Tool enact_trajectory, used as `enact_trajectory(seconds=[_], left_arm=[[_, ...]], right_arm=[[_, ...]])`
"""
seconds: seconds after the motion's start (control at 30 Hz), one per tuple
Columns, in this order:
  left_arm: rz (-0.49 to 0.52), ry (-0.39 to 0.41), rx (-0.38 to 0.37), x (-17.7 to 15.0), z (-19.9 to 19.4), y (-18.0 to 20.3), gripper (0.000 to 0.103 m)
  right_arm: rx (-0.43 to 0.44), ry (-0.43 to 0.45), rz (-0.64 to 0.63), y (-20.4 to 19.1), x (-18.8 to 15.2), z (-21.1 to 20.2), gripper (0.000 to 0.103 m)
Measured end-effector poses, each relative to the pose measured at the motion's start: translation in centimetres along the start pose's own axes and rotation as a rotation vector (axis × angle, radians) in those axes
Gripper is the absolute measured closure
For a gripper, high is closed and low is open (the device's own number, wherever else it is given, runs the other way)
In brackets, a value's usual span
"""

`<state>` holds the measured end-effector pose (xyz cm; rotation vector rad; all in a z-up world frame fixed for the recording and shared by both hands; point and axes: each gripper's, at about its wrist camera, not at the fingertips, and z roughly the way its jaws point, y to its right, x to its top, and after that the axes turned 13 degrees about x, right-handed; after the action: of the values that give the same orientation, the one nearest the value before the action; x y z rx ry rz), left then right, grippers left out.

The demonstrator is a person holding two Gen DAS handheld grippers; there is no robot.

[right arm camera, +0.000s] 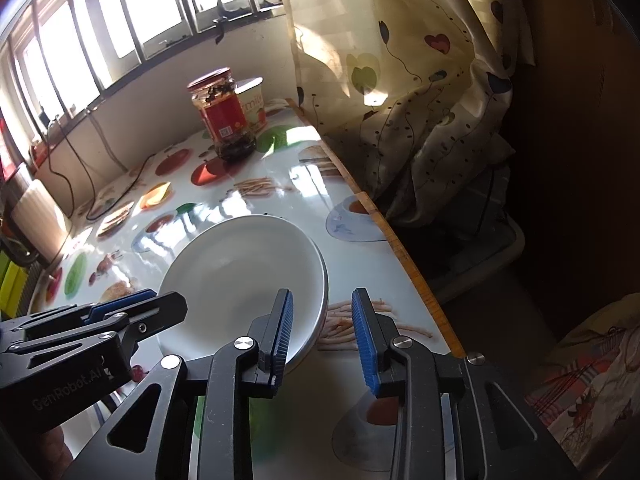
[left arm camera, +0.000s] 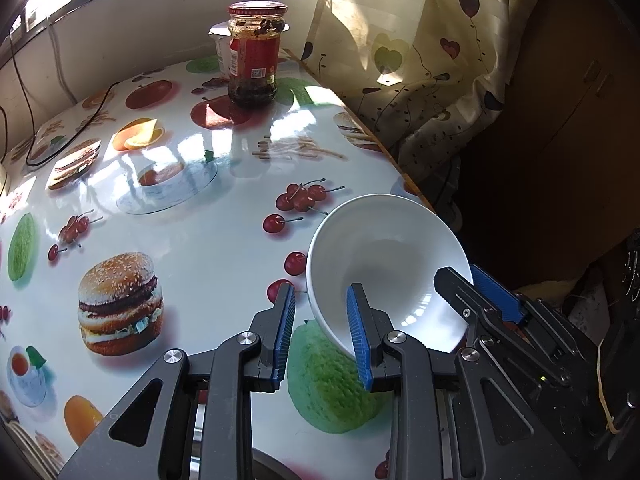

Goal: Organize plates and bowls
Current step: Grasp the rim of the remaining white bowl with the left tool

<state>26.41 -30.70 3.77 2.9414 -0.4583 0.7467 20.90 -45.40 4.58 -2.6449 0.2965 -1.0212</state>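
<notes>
A white bowl [left arm camera: 392,256] sits near the right edge of the table [left arm camera: 208,240], which has a glossy food-print cover. My left gripper [left arm camera: 321,288] is shut on the bowl's near-left rim, one blue pad inside and the other outside. In the right wrist view the same bowl [right arm camera: 240,276] lies left of centre. My right gripper [right arm camera: 322,292] straddles its right rim, open. One finger is over the inside, and a strip of table shows between the outer pad and the bowl. Each gripper shows in the other's view, the right gripper [left arm camera: 460,272] and the left gripper [right arm camera: 166,298].
A glass jar [left arm camera: 254,56] with a red lid and label stands at the far end, with a white cup [left arm camera: 220,48] behind it. A black cable [left arm camera: 80,128] trails across the far left. The table's wooden edge [right arm camera: 400,248] runs beside a patterned curtain [right arm camera: 420,80].
</notes>
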Motion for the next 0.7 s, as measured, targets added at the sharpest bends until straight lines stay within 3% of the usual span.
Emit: enact_trajectory(seconds=[0.1, 0.37, 0.7], left_arm=[[-0.008, -0.003, 0.003, 0.03, 0.19, -0.06, 0.075], [0.005, -0.001, 0.013, 0.01, 0.35, 0.25, 0.088], [0.002, 0.008, 0.019, 0.02, 0.25, 0.18, 0.09]], right_arm=[[-0.001, -0.002, 0.002, 0.04, 0.09, 0.2, 0.082], [0.01, -0.001, 0.007, 0.02, 0.2, 0.33, 0.089], [0.011, 0.003, 0.007, -0.12, 0.26, 0.45, 0.091]])
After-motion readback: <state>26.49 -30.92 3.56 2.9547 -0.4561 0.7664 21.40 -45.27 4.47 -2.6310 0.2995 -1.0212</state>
